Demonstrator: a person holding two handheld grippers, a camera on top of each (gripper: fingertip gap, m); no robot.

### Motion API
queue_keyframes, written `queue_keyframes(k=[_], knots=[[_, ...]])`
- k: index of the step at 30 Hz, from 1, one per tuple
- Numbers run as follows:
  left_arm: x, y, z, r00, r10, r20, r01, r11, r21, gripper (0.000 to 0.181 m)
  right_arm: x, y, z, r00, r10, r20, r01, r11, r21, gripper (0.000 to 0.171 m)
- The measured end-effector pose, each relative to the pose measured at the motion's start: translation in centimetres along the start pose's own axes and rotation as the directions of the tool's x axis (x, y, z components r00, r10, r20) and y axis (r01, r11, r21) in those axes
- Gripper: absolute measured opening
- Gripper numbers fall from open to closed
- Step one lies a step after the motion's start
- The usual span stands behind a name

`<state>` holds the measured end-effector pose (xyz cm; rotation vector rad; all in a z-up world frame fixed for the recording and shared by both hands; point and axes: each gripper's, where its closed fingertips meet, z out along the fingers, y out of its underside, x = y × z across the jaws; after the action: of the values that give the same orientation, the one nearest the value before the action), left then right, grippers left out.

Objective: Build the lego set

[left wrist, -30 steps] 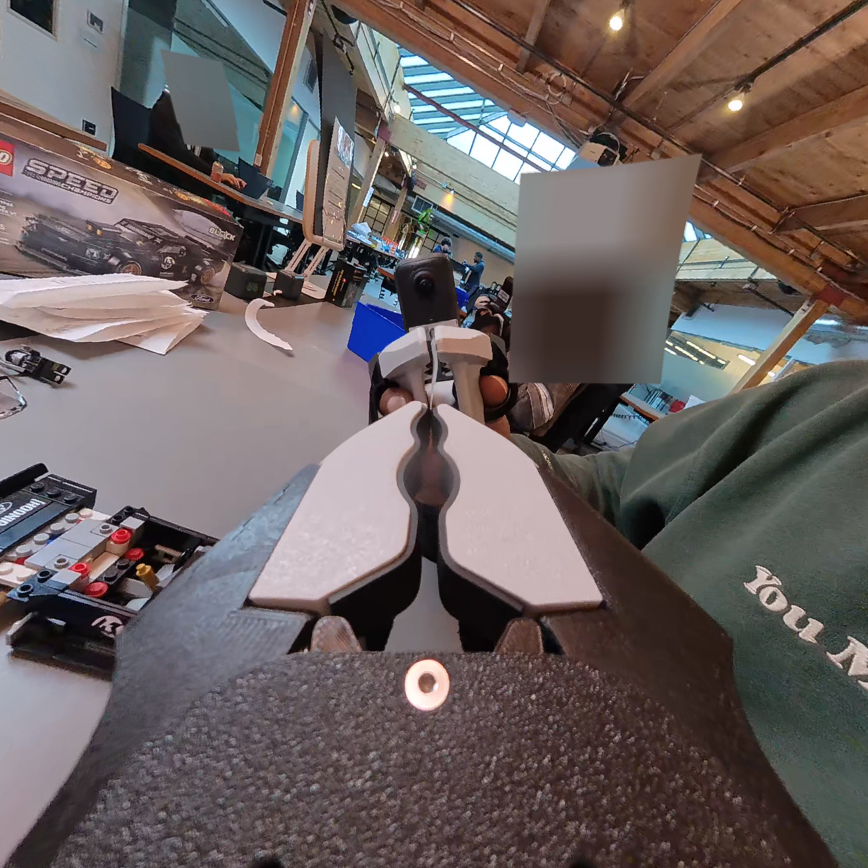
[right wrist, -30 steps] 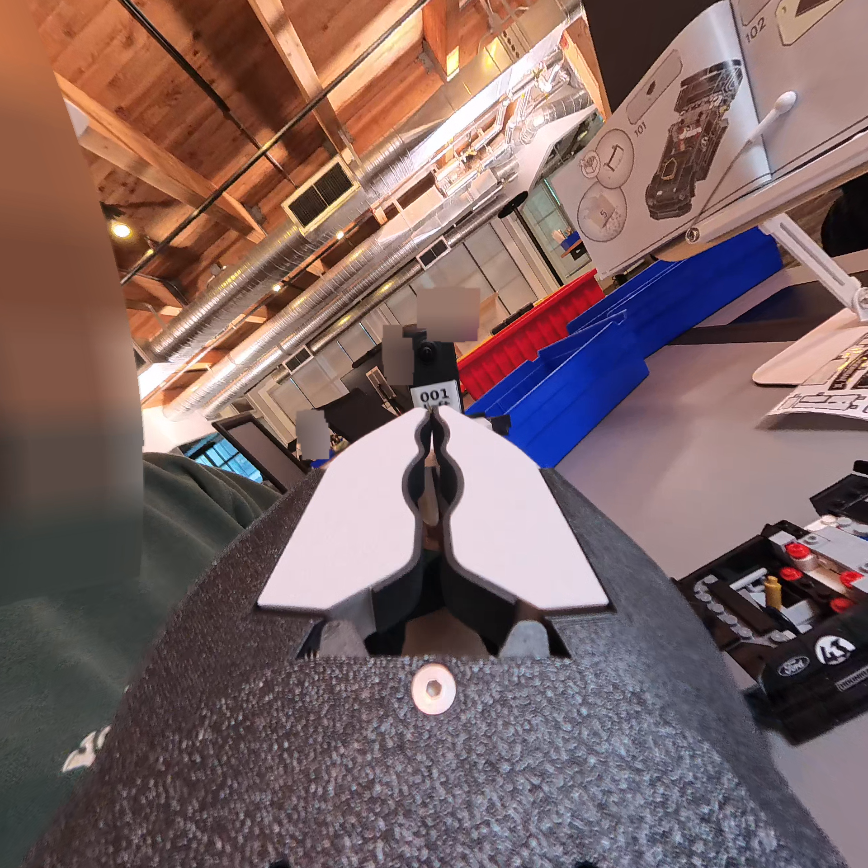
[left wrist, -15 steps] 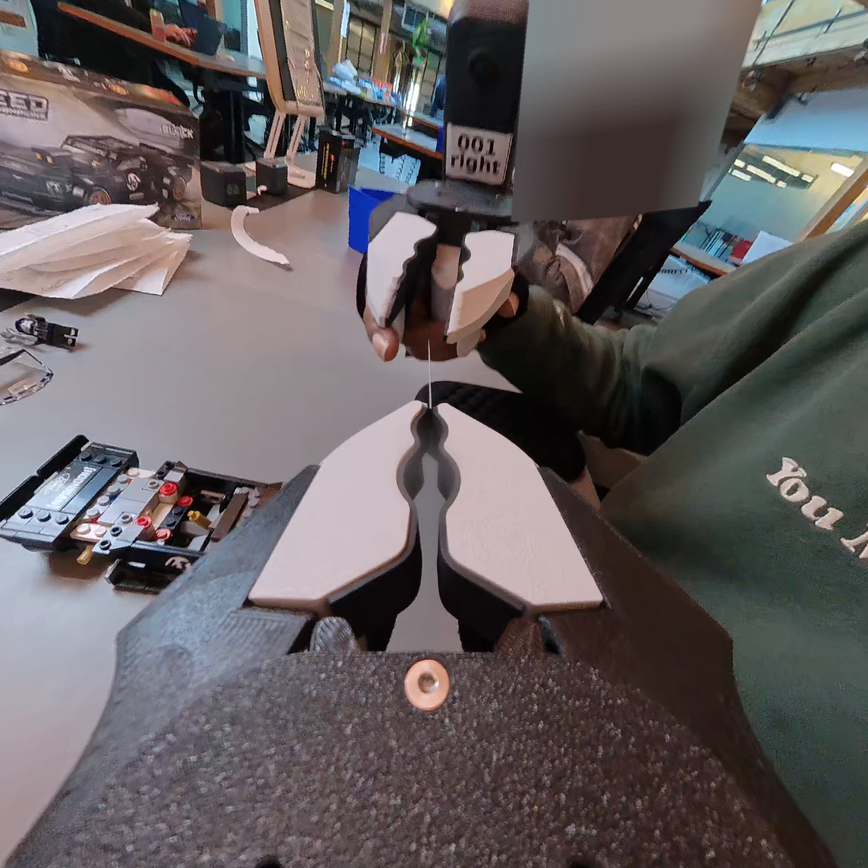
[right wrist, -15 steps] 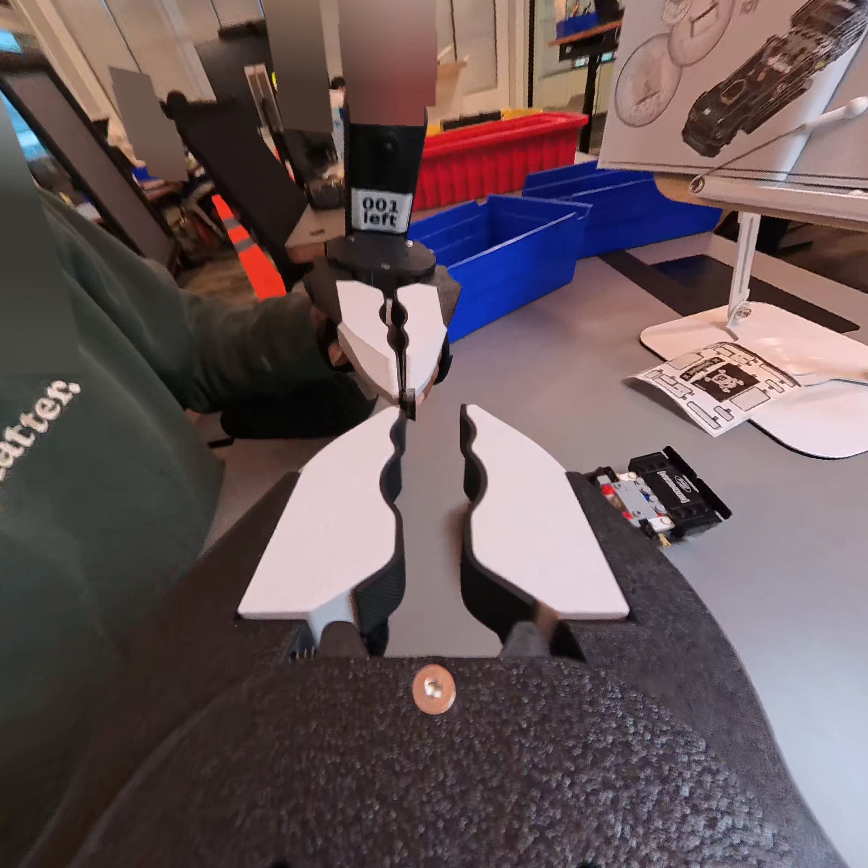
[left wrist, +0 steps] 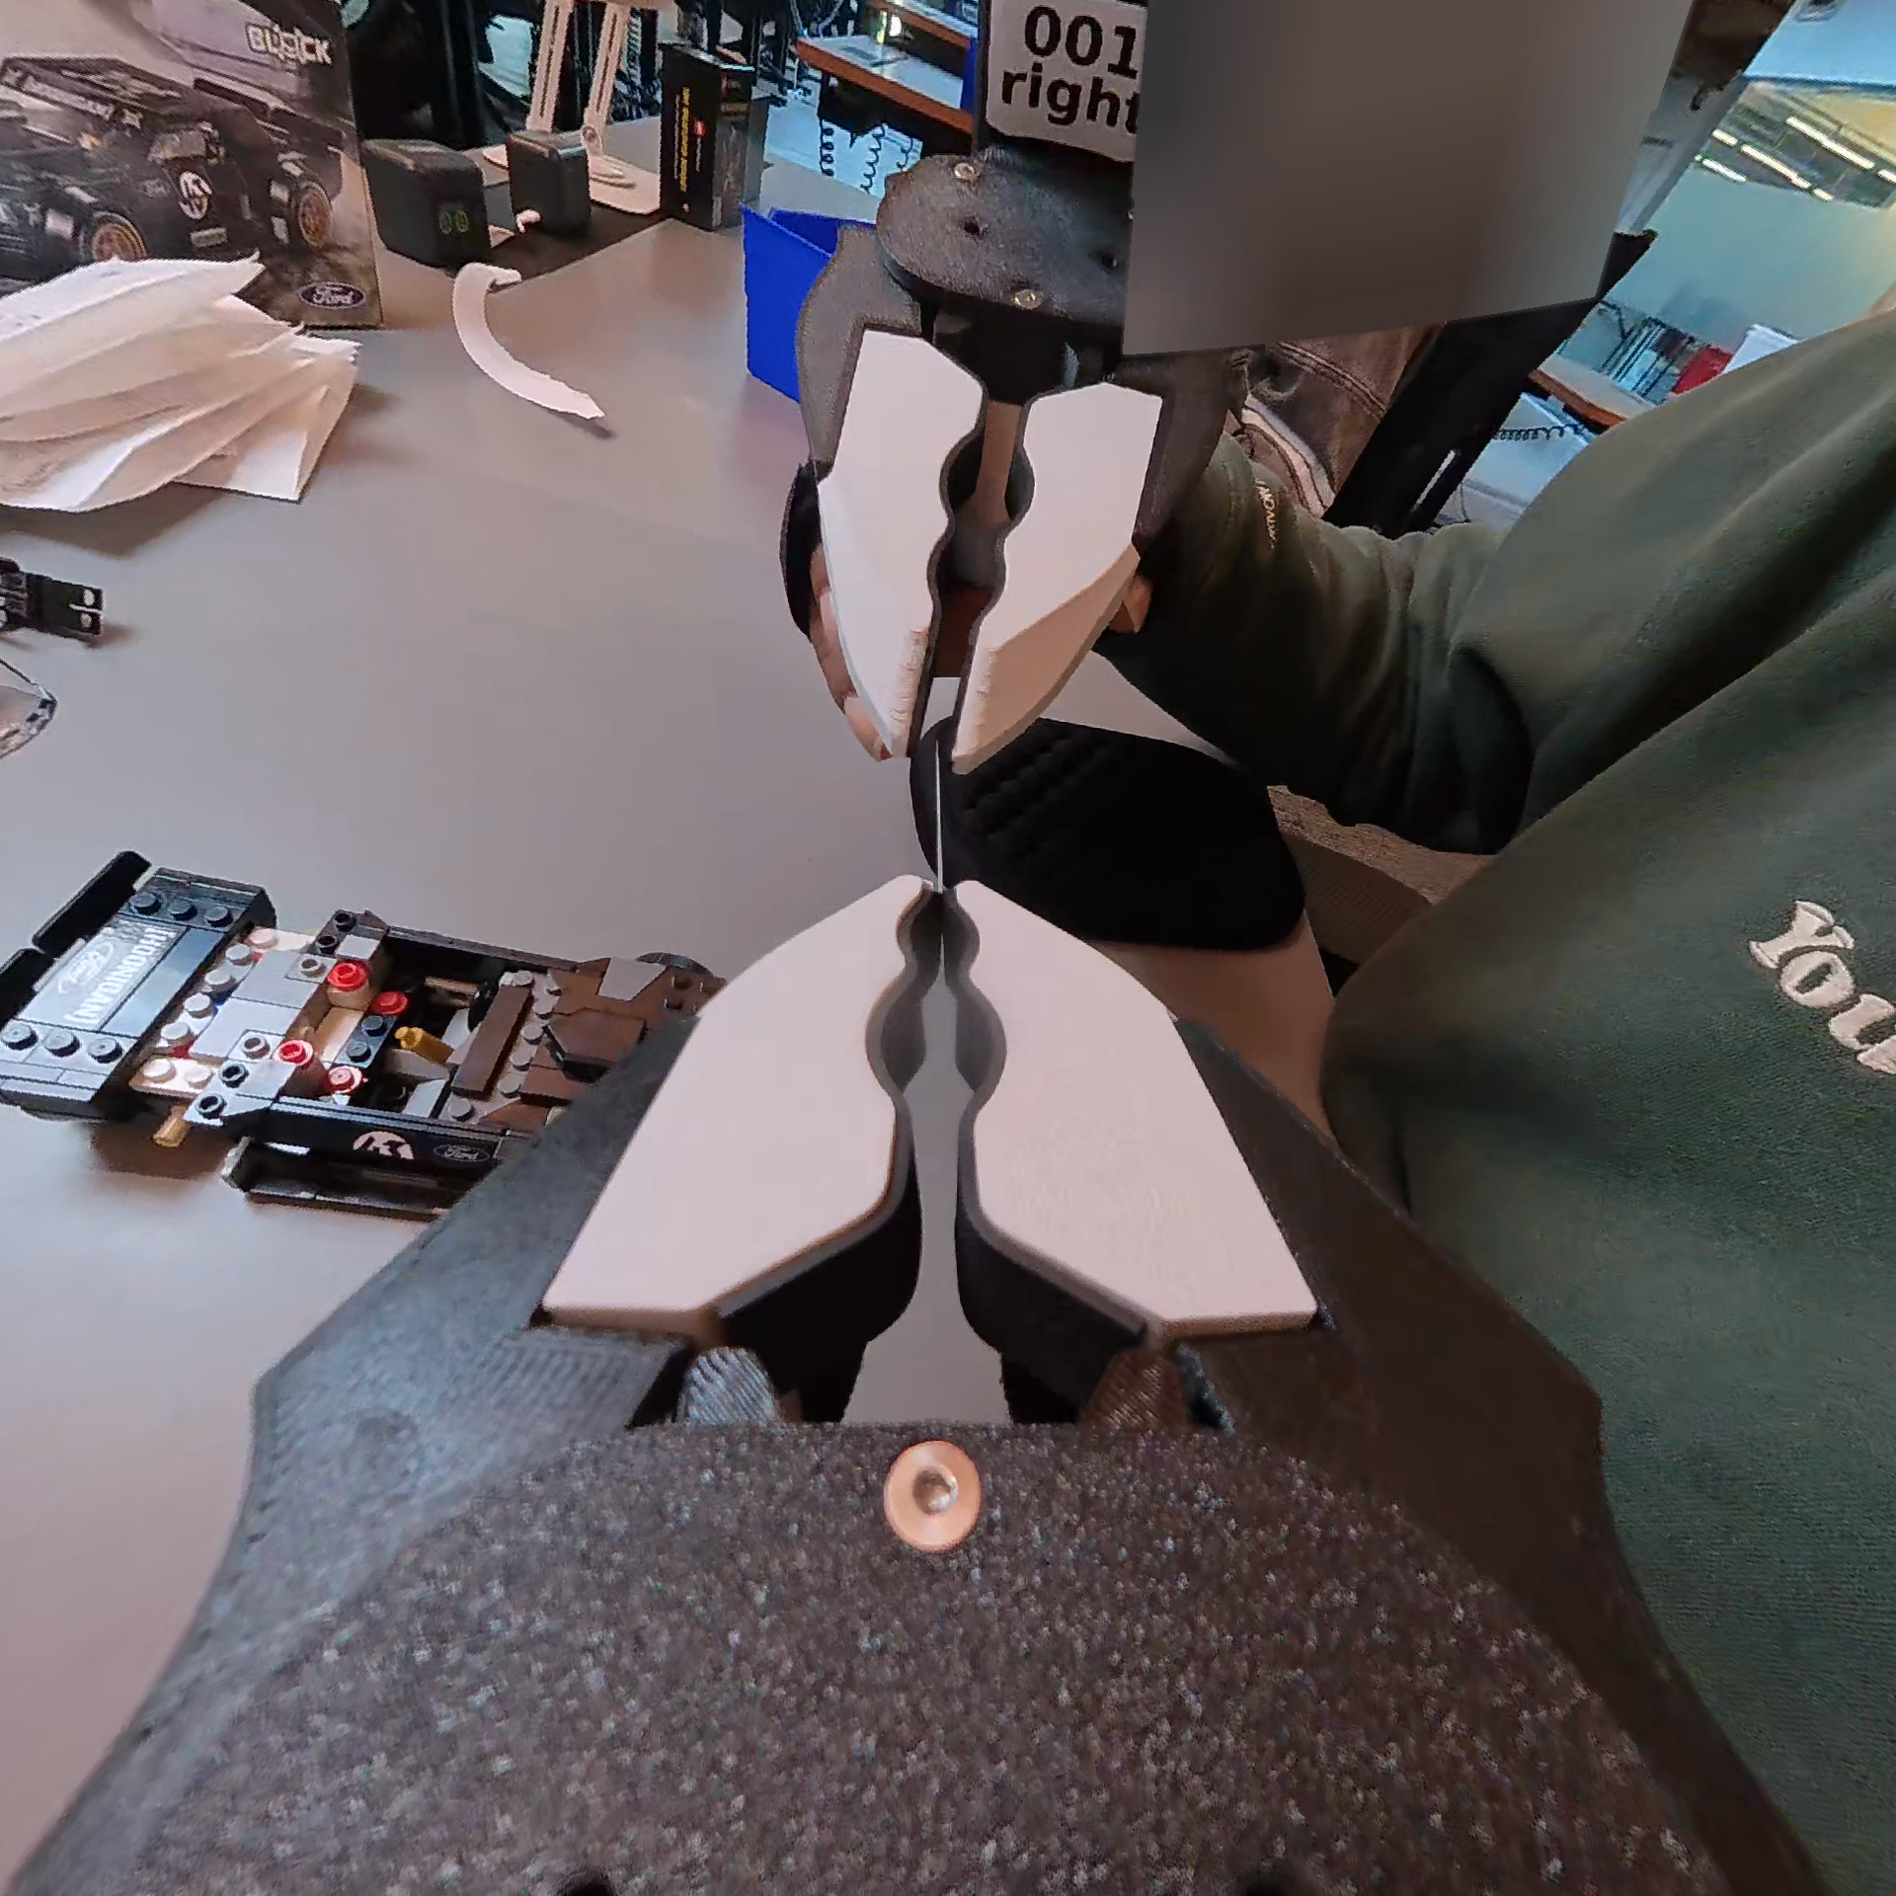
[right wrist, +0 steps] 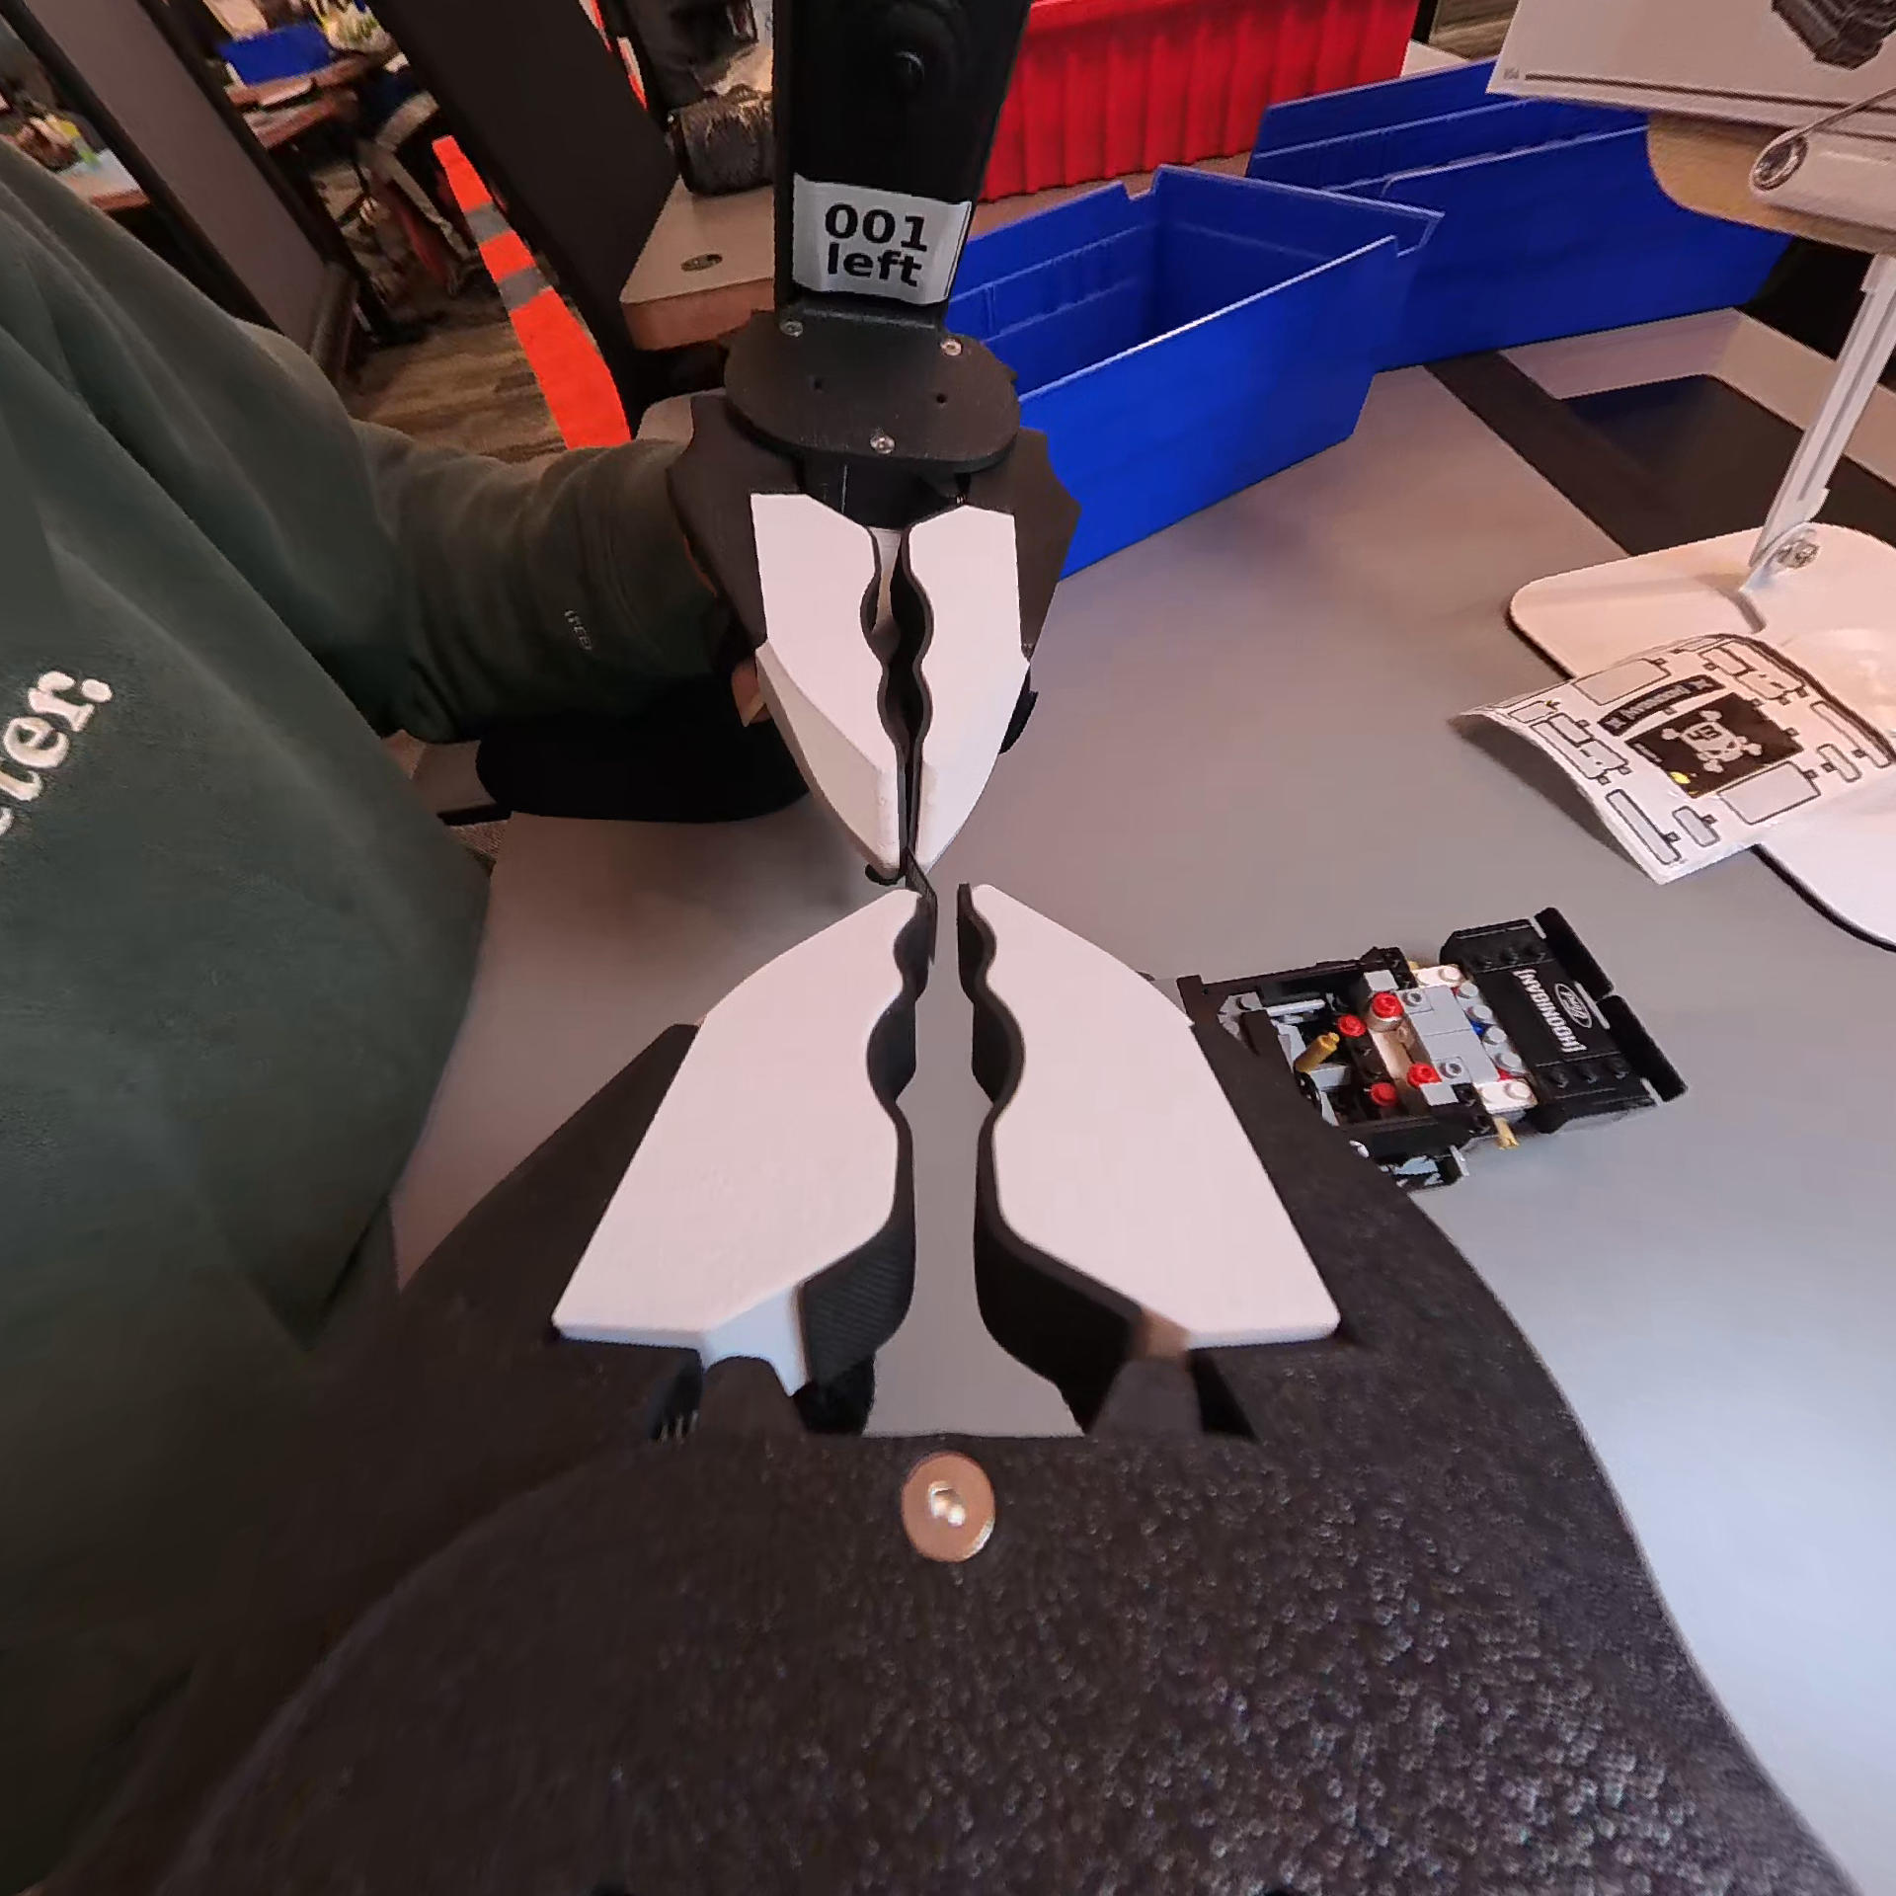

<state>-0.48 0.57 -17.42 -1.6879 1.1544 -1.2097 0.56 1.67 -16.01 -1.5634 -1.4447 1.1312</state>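
grey matte tabletop [right wrist: 1334, 718] carries blue plastic bins [right wrist: 1180, 308], a white stand base [right wrist: 1642, 605], a printed sticker sheet [right wrist: 1683, 749] and the partly built black lego car [right wrist: 1436, 1047]. left gripper [left wrist: 936, 895] is closed on a thin sliver [left wrist: 938, 821]. right gripper [right wrist: 946, 895] is slightly parted, tip to tip with it above the table; whether it grips the sliver cannot be told.

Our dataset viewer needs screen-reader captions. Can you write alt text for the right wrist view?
Two grippers face tip to tip above a grey table: the right gripper, slightly open, in the foreground, and the left gripper opposite, shut on a thin sliver. A part-built lego car lies to the right, with a sticker sheet and blue bins beyond.
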Motion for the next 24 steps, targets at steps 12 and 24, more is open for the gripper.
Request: queue_keyframes(k=[12, 24], knots=[[-0.2, 0.0, 0.0, 1.0, -0.001, 0.009, 0.001, 1.0, 0.008, 0.001, -0.1, 0.2, 0.1, 0.999, 0.035, 0.016, -0.035, 0.999, 0.019, 0.0], [-3.8, 1.8, -0.3, 0.947, 0.216, 0.238, -0.202, 0.976, -0.084, 0.04, 3.8, 4.2, 1.7, 0.755, 0.655, 0.033, -0.654, 0.748, 0.111, 0.0]])
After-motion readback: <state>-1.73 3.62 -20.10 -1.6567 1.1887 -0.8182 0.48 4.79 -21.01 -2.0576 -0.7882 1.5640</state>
